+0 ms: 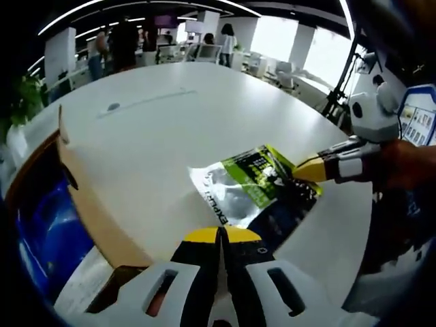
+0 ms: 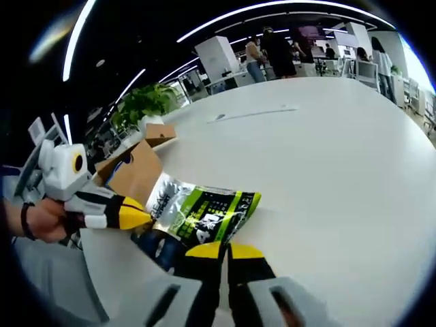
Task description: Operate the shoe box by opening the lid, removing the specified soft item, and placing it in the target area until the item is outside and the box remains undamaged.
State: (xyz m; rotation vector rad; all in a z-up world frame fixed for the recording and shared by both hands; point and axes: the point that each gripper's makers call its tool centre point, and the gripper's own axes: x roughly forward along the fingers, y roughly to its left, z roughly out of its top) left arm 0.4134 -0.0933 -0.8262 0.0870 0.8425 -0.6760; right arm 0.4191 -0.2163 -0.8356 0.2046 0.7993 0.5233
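Observation:
A soft packet [image 1: 252,187], green, black and clear, is stretched between my two grippers just above the white table [image 1: 191,116]. My left gripper [image 1: 221,235] is shut on its clear end. The right gripper [image 1: 308,170] comes in from the right and pinches the far green end. In the right gripper view the right gripper [image 2: 225,251] is shut on the packet [image 2: 204,211], and the left gripper [image 2: 139,218] holds its other end. The brown shoe box [image 1: 88,211] stands open at the left, its blue inside [image 1: 48,231] showing. It also shows behind the packet as the box [image 2: 136,174].
The round table stretches far ahead, bare except for a small dark disc [image 1: 112,107]. A potted plant [image 2: 143,102] stands beyond the box. Several people [image 2: 272,51] and desks are at the back. A hand [image 2: 41,221] holds the left gripper.

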